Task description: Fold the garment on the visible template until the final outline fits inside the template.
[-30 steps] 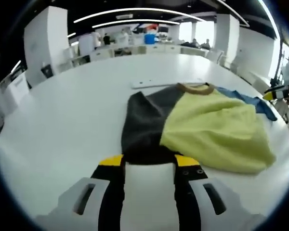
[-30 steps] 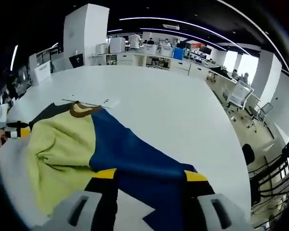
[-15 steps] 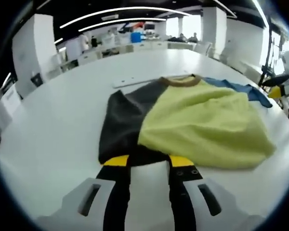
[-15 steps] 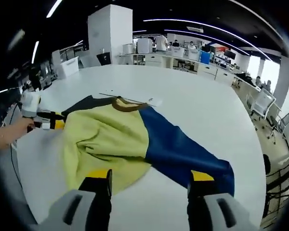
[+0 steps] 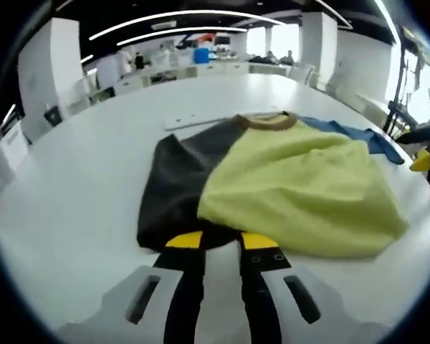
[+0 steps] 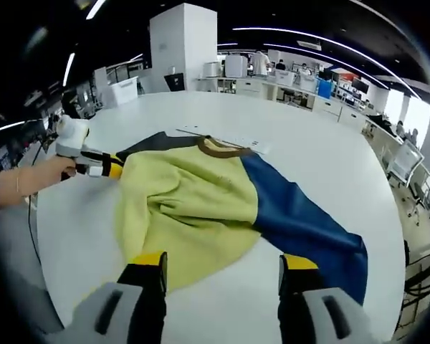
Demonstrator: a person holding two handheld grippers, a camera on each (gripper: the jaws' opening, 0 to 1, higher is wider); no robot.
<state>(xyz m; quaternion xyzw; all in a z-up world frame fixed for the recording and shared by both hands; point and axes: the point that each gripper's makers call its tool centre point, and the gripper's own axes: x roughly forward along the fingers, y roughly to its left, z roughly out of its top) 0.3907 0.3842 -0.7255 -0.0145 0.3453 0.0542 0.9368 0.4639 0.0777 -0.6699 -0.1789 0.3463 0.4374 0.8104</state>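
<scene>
A shirt lies rumpled on the white table (image 5: 72, 186), with a yellow-green body (image 5: 301, 193), a dark grey sleeve (image 5: 175, 186), a blue sleeve (image 5: 351, 132) and a brown collar (image 5: 266, 120). My left gripper (image 5: 222, 241) is open with a narrow gap, its yellow tips at the near edge of the dark sleeve. In the right gripper view a hand (image 6: 39, 179) holds that left gripper (image 6: 104, 170) against the dark sleeve (image 6: 147, 143). My right gripper (image 6: 223, 263) stands wide open and holds nothing, its tips just short of the yellow body (image 6: 193, 208). The blue sleeve (image 6: 301, 222) lies flat beside it.
A thin white strip (image 5: 201, 118) lies on the table just beyond the collar. The right gripper's yellow tip (image 5: 421, 161) shows at the right side of the left gripper view. Office desks, chairs and people stand far behind the table's rounded edge (image 6: 394, 236).
My right gripper has let go of the blue sleeve and drawn back, jaws wide. My left gripper's jaws have narrowed at the dark sleeve's edge. The shirt has shifted slightly.
</scene>
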